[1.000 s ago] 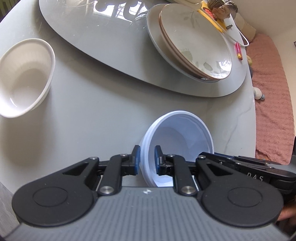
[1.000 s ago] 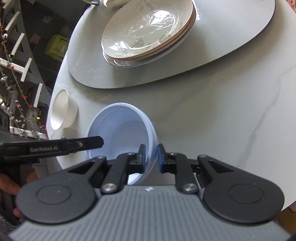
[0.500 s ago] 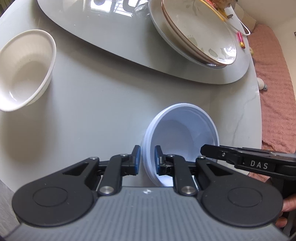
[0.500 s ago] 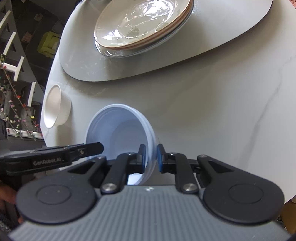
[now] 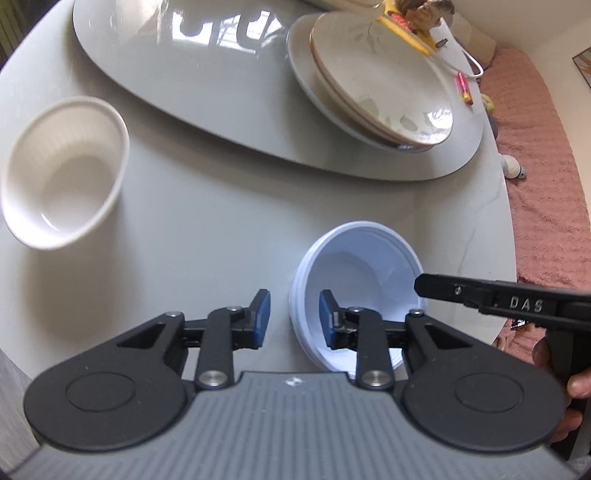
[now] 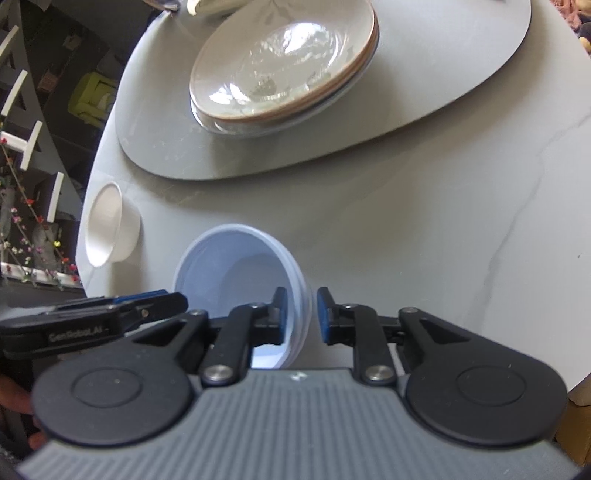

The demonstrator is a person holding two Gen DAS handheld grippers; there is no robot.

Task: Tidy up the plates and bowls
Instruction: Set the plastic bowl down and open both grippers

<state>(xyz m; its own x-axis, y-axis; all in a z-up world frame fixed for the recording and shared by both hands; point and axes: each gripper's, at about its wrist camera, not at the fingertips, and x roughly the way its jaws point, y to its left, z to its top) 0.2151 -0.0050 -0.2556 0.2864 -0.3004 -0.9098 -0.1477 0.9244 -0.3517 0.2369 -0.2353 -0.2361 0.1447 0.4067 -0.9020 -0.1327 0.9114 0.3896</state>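
A pale blue bowl [image 5: 358, 280] [image 6: 236, 273], with stacked rims, stands on the grey table near its front edge. My left gripper [image 5: 293, 317] straddles the bowl's left rim; its jaws are opening and the pads stand clear of the rim. My right gripper [image 6: 301, 317] straddles the opposite rim, jaws likewise opening with a small gap on each side. Each gripper's finger shows in the other view. A white ribbed bowl [image 5: 62, 173] [image 6: 107, 225] sits apart to the left. A stack of leaf-patterned plates [image 5: 380, 88] [image 6: 284, 62] rests on a grey oval mat [image 5: 184, 74] [image 6: 443, 66].
The table edge curves close by on the right, with a pink blanket [image 5: 546, 184] beyond it. A yellow item [image 5: 406, 22] and a small red object [image 5: 463, 86] lie at the far edge. Dark shelving with flowers [image 6: 22, 221] is past the left edge.
Both grippers' jaws have widened and let go of the blue bowl's rim, which they pinched before. The bowl has stayed in place between them on the table.
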